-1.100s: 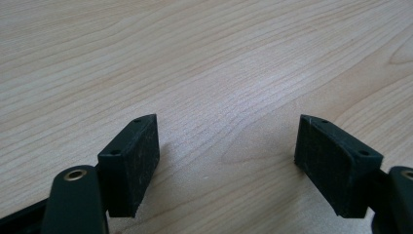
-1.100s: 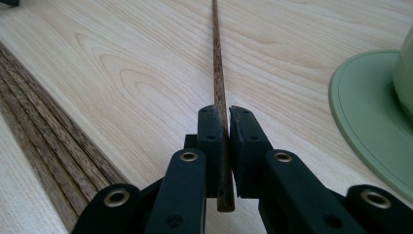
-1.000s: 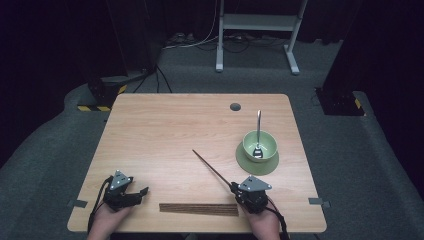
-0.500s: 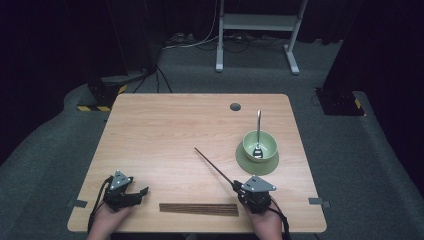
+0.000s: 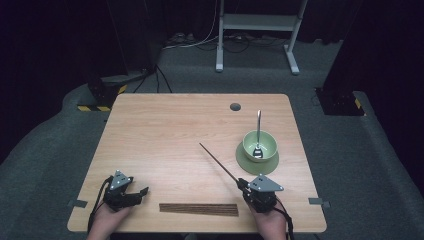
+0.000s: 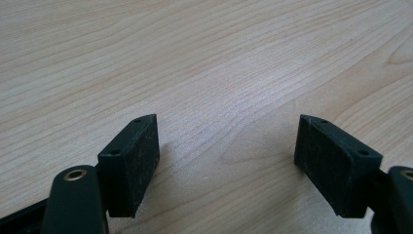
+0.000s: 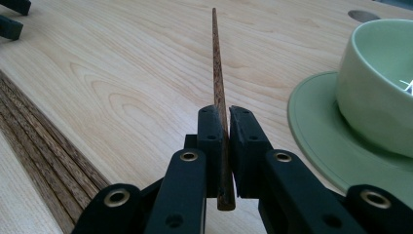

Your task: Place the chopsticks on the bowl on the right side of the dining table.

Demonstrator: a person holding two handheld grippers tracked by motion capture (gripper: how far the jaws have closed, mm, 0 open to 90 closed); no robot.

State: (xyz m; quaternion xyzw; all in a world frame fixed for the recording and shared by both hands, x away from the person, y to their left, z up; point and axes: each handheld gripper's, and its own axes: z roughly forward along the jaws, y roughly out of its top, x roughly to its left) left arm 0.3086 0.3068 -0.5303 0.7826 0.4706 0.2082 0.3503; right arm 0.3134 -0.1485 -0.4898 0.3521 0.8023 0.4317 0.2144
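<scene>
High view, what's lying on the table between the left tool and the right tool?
A row of dark wooden chopsticks, seen in the high view.

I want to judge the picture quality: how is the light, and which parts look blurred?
High view: the table is evenly lit, the room around it dark. Left gripper view: soft glare on the wood, the left gripper casting faint shadows. Right gripper view: the chopstick is sharp, the bowl slightly soft.
</scene>
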